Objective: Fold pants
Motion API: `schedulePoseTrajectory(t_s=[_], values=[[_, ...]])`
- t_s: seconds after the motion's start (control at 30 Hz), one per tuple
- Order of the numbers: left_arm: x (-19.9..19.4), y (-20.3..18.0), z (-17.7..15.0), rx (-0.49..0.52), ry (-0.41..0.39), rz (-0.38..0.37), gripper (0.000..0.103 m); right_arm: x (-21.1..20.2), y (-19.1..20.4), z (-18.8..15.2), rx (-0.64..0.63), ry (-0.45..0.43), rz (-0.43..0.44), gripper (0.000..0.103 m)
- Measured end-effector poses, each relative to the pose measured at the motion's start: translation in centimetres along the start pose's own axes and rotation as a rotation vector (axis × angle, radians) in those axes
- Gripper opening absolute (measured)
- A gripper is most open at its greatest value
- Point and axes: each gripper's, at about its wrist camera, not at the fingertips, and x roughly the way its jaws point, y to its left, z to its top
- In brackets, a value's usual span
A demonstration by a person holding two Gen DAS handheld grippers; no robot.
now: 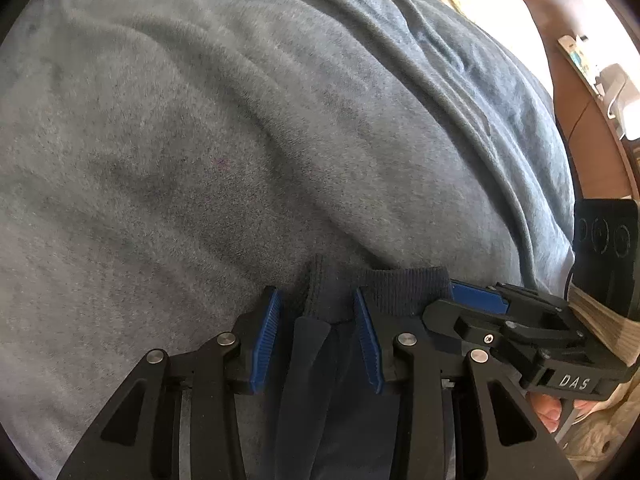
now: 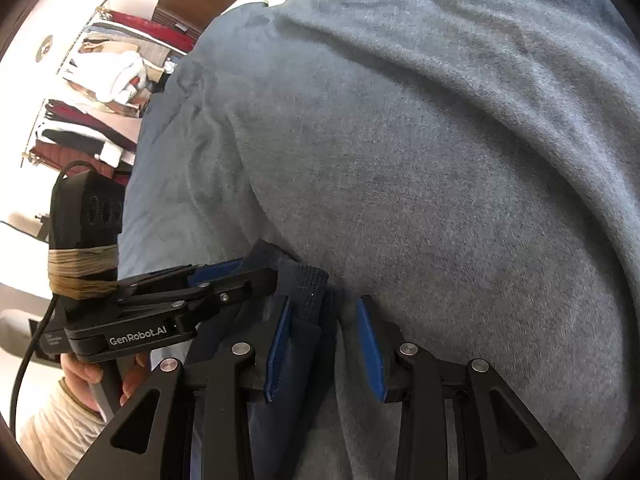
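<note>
Dark pants cuff lying between both hand-held grippers.
The ribbed navy pants (image 1: 340,300) are sitting between the parted fingers of the left hand-held gripper (image 1: 316,320) and the right hand-held gripper (image 2: 324,332), over a grey blanket (image 1: 200,140).

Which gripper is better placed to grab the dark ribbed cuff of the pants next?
Left. The left gripper has the cuff centred between its open pads; the right gripper has it against one pad only.

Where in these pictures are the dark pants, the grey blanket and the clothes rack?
dark pants (image 1: 400,286): left wrist view, ribbed navy cuff.
grey blanket (image 1: 200,120): left wrist view, wrinkled middle.
clothes rack (image 2: 100,92): right wrist view, hanging garments at left.
</note>
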Motion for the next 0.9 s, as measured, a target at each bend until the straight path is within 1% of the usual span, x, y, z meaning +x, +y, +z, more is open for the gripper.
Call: schedulePoseTrajectory(t_s=[0.07,0.17,0.23,0.27,0.33,0.43,0.5,0.57,0.77,0.9], values=[[0.3,0.1,0.0,-0.002,0.008,-0.006,0.037,0.3,0.4,0.1,-0.029,-0.002,-0.004,0.033],[0.4,0.7,0.0,-0.031,0.015,-0.020,0.037,0.9,0.7,0.4,-0.047,0.009,-0.005,0.029],[0.5,0.9,0.0,-0.030,0.019,-0.012,0.036,1.2,0.9,0.5,-0.054,0.011,-0.005,0.028],[0.7,0.7,0.0,-0.037,0.020,-0.006,0.035,1.2,0.9,0.6,-0.059,0.014,-0.005,0.025],[0.7,0.4,0.2,-0.042,0.024,0.010,0.033,1.5,1.1,0.8,-0.072,0.024,-0.008,0.022],[0.0,-0.3,0.3,-0.022,0.013,0.044,0.026,1.3,1.7,1.1,-0.105,0.025,-0.019,0.020],[-1.1,-1.1,0.3,0.006,-0.015,0.067,0.019,0.8,2.4,1.2,-0.133,0.015,-0.027,0.020],[-2.3,-1.5,0.2,0.020,-0.047,0.066,0.015,0.1,3.1,1.1,-0.161,0.000,-0.031,0.019],[-6.3,-2.1,-1.1,0.034,-0.145,0.047,0.014,-2.8,5.0,0.9,-0.213,-0.049,-0.014,0.019],[-9.3,-2.4,-2.7,0.033,-0.208,0.038,0.014,-5.0,7.2,0.5,-0.291,-0.080,-0.008,0.019]])
